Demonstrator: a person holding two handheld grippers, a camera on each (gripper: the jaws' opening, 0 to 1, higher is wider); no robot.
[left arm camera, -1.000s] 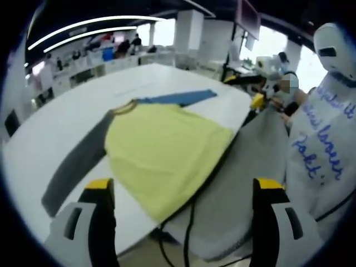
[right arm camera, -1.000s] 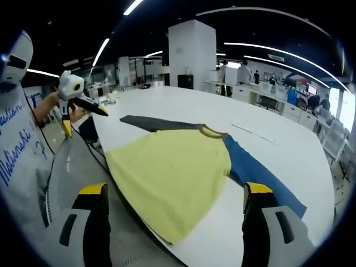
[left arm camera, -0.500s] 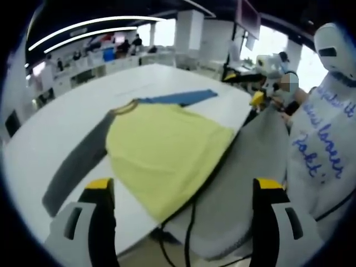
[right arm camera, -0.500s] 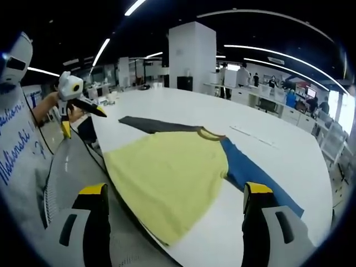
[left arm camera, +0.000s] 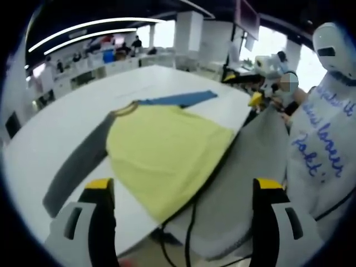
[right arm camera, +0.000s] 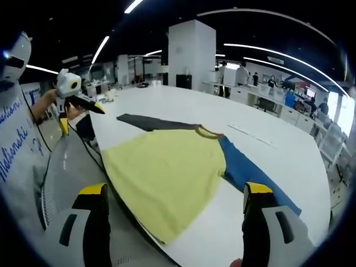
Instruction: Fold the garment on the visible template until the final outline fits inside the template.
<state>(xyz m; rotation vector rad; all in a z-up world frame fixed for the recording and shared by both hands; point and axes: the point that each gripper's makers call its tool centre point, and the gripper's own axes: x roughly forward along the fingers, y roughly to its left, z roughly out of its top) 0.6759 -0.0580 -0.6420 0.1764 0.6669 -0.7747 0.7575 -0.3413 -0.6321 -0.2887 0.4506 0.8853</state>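
A yellow short-bodied shirt with one grey sleeve and one blue sleeve (left arm camera: 167, 153) lies spread flat near the edge of a large white table (left arm camera: 67, 117), its hem drooping slightly over the rim at about 6 o'clock in the left gripper view, a placement that appears chosen to keep the whole garment within easy reach before folding begins. The left gripper (left arm camera: 181, 222) hangs clear of the cloth with its yellow-tipped jaws spread wide and nothing between them; the right gripper (right arm camera: 175, 222) likewise stands released and empty, its jaws framing the shirt (right arm camera: 167, 181) from the opposite side. In the right gripper view the grey sleeve (right arm camera: 150, 122) runs toward 11 o'clock and the blue sleeve (right arm camera: 253, 178) toward 3 o'clock, both laid out straight, which suggests the garment has yet to be folded at all. No template outline can be made out on the table. No container sits on the table. A person in a white hooded suit with blue handwriting (left arm camera: 325, 139) stands at 3 o'clock in the left gripper view, beside a grey padded surface (left arm camera: 245, 183) along the table's edge. The task looks to be at its very start.
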